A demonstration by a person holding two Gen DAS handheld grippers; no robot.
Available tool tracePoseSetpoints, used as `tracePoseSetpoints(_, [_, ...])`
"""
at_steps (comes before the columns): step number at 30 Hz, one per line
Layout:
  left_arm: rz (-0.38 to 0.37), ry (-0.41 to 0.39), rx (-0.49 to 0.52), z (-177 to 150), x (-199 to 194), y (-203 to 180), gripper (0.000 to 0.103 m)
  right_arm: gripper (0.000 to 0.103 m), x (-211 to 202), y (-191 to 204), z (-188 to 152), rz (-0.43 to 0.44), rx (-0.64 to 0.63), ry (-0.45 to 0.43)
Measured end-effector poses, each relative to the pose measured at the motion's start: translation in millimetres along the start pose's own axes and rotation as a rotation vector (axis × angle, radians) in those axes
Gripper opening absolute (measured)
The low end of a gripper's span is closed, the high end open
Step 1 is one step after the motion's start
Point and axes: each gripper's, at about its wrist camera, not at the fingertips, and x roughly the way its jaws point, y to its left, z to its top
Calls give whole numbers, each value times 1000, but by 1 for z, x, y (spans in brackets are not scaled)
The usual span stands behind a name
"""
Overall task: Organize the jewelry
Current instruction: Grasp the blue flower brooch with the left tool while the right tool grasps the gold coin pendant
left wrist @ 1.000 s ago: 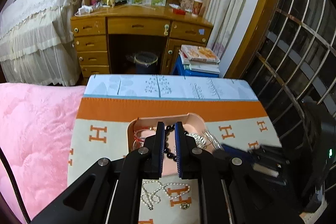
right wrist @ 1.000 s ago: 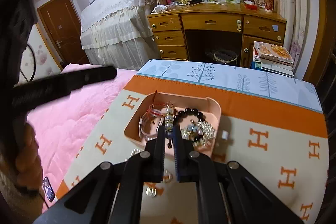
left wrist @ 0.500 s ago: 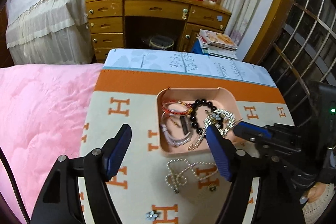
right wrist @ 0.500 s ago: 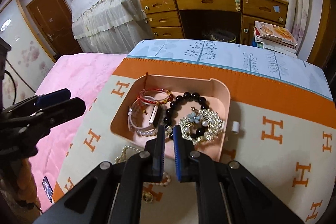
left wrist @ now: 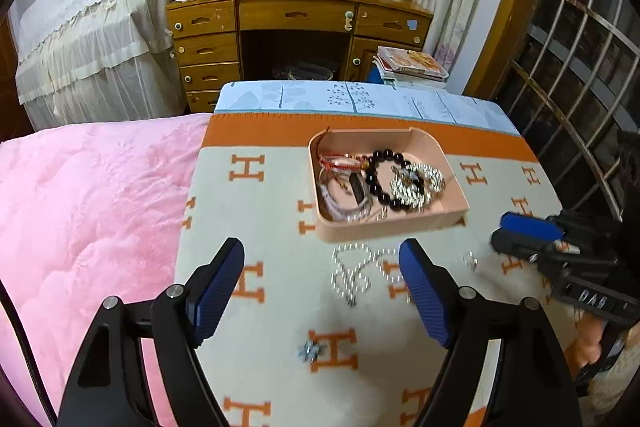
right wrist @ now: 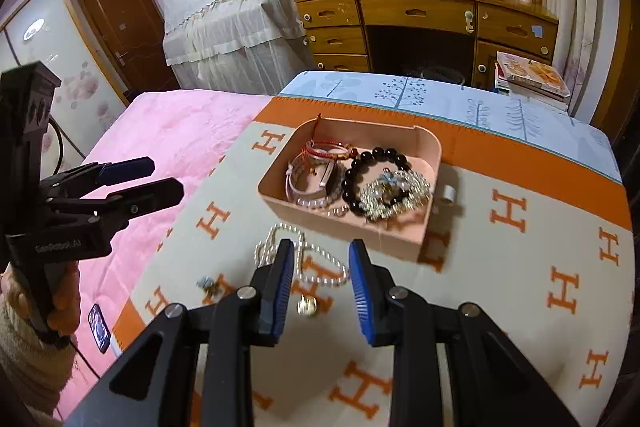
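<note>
Mostly done: pink tray (right wrist: 428,147) already holds the black bead bracelet (right wrist: 362,167), red cord bracelets and a rhinestone piece. Left on the blanket: pearl necklace (right wrist: 320,269) just beside the tray, small flower charm (left wrist: 310,350), ring (left wrist: 471,261). Left gripper (left wrist: 322,287) wide apart, empty; right gripper (right wrist: 320,287) parted, straddling the necklace, nothing gripped.

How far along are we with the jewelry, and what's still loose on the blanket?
Done: black bead bracelet, red cord bracelets and a sparkly piece lie in the pink tray. In hand: nothing; left gripper and right gripper are both open. Left: pearl necklace, gold pendant, small flower piece, white ring.
</note>
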Motion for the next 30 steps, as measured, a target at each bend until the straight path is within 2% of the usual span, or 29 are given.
tracePoseSetpoints(10, [13, 2, 16, -38, -23, 2, 78, 29, -25, -11, -37, -3, 38, 6])
tracePoseSetpoints(16, [-23, 25, -12, -62, -21, 3, 78, 29, -22, -16, -55, 2, 69, 14])
tracePoseSetpoints(23, [-36, 60, -59, -87, 1, 7, 78, 29, -4, -11, -70, 0, 53, 47])
tracePoseSetpoints(30, [5, 80, -132, -105, 32, 17, 78, 29, 18, -12, -75, 13, 58, 77])
